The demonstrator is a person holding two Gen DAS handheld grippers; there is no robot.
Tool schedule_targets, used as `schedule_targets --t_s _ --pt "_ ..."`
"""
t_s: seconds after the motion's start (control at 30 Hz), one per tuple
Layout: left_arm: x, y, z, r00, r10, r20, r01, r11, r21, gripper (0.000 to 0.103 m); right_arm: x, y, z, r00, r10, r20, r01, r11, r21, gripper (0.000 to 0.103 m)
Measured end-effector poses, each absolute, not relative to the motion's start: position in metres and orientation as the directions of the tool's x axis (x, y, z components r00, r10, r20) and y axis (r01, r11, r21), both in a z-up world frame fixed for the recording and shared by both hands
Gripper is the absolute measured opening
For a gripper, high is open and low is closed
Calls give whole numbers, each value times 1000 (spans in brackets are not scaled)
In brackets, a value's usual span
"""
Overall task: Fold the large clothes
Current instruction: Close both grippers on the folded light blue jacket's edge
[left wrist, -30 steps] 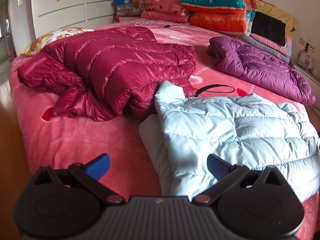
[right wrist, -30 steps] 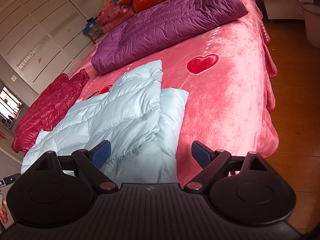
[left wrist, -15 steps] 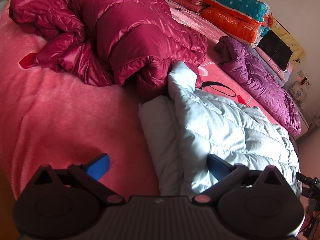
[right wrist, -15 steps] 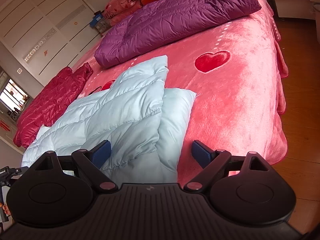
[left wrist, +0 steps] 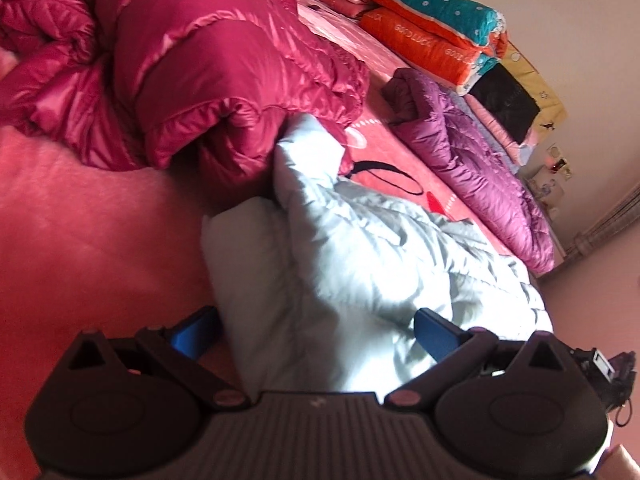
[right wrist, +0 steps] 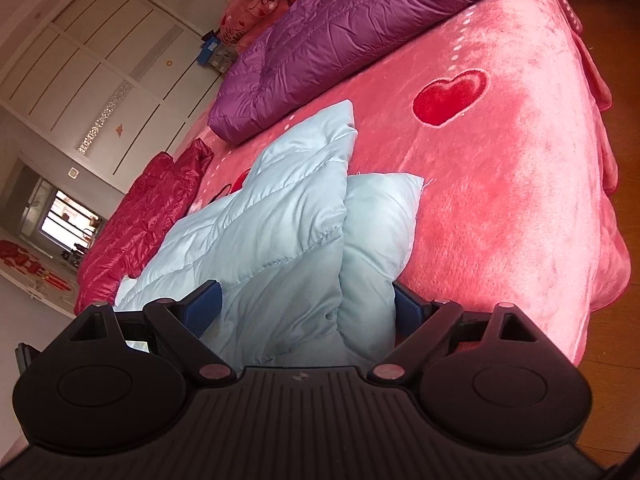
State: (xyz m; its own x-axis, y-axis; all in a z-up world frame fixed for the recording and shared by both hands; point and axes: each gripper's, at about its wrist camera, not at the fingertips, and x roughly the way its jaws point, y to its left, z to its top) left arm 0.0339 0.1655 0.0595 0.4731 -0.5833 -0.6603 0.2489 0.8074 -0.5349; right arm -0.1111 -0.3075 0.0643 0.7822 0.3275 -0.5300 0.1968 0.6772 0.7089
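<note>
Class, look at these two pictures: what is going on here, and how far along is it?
A person holds two grippers over a pale blue puffer jacket lying on a pink bed. The left gripper and the right gripper are both open, each with the jacket's near edge between its fingers, not yet clamped. A crimson jacket and a purple jacket lie further up the bed.

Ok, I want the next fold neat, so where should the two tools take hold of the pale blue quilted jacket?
In my judgement, grip the pale blue quilted jacket at its near end, one corner each. The left tool and right tool are both open and already straddle that edge. Come from the bed's near side, since the layers lie stacked there.
</note>
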Motion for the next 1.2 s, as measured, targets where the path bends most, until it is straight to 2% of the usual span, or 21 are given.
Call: schedule_targets --t_s 0.17,0.33,0.5,0.6,0.7,0.77,0.83,0.9,1.03,1.2 --pt "43 154 55 438 -642 -629 262 761 -594 102 -102 -317 57 796 364 -483 190 607 771 103" --pt "45 150 52 419 -660 -624 278 747 -604 102 -94 -319 56 798 381 -466 176 593 786 103" --pt "45 146 51 418 -667 -617 284 741 -608 100 -94 -318 56 813 425 -397 128 536 835 103" --pt "44 144 52 416 -664 -621 298 745 -597 94 -94 -313 59 801 450 -395 101 549 830 103" --pt "44 143 52 416 -663 -622 301 746 -594 87 -88 -304 61 781 432 -452 114 613 782 103" --pt "43 145 51 421 -661 -622 299 748 -593 80 -86 -300 61 765 400 -504 145 657 740 94" --pt "42 145 50 424 -659 -621 291 749 -596 74 -87 -298 62 770 392 -503 151 655 741 89" --pt "41 146 51 425 -661 -619 282 746 -603 67 -89 -298 63 773 390 -501 163 640 751 76" --pt "40 144 54 425 -660 -619 265 745 -612 49 -94 -290 69 769 356 -531 201 653 730 67" --pt "35 137 67 445 -637 -629 260 764 -591 32 -97 -274 89 777 275 -566 219 726 652 47"
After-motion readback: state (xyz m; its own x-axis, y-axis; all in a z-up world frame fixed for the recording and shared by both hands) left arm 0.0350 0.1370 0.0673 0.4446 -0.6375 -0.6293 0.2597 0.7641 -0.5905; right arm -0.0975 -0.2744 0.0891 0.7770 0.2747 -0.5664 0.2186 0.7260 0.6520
